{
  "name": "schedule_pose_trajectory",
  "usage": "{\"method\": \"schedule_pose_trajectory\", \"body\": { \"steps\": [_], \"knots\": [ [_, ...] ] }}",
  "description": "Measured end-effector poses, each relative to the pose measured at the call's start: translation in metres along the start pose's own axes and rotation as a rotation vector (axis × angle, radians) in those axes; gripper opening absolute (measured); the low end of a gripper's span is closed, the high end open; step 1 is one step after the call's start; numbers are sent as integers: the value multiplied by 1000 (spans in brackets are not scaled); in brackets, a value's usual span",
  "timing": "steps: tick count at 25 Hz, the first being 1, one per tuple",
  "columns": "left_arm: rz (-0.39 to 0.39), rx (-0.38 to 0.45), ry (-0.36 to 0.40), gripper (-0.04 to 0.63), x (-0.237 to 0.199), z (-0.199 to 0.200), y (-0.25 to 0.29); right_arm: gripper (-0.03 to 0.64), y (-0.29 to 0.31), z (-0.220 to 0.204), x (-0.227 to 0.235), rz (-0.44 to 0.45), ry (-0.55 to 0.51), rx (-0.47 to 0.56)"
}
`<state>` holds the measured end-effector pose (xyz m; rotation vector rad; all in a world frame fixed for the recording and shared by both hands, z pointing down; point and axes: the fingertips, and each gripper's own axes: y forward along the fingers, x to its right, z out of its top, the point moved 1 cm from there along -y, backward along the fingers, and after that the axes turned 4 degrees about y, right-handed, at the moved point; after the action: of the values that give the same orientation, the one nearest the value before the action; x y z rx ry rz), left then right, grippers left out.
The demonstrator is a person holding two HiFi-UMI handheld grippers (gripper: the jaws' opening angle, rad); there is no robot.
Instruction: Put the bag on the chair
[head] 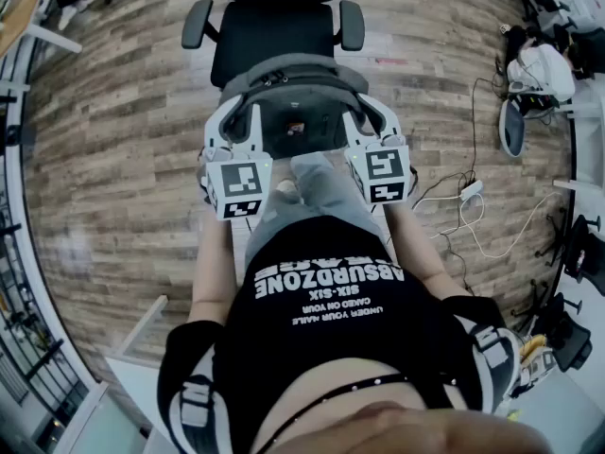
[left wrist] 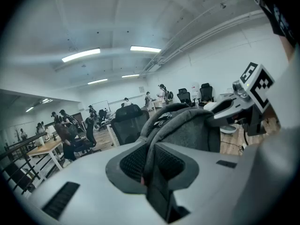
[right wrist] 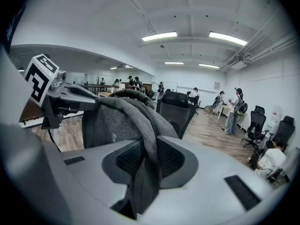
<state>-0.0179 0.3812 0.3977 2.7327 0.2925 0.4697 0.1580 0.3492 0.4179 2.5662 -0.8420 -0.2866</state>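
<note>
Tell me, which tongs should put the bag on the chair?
Neither alone. The left tongs and the right tongs each pinch one side of the bag, and the chair stands straight ahead, so both should probably lower it together.

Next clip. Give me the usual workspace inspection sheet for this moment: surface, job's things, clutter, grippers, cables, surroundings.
Surface: wood-plank floor.
Job's things: grey bag held up in front of the black chair, apparently not on its seat yet.
Clutter: nothing seen around the chair.
Grippers: left gripper and right gripper are each shut on a fold of the bag's fabric.
Cables: loose cables and a power strip on the floor to the person's right.
Surroundings: open office with people at desks and spare chairs.
</note>
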Motion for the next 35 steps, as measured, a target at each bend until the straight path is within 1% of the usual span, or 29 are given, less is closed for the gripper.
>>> {"method": "schedule_pose_trajectory", "body": {
  "steps": [6, 19, 27, 35],
  "knots": [
    [10, -8, -10, 69, -7, 11, 28, 92, 22, 11, 20, 13, -2, -3],
    [51, -25, -25, 69, -41, 39, 111, 92, 98, 49, 73, 59, -14, 24],
    [91, -25, -27, 69, -62, 58, 152, 92, 140, 75, 99, 89, -22, 51],
    [135, -35, -23, 69, -71, 72, 185, 92, 173, 88, 124, 129, -20, 71]
  ]
}}
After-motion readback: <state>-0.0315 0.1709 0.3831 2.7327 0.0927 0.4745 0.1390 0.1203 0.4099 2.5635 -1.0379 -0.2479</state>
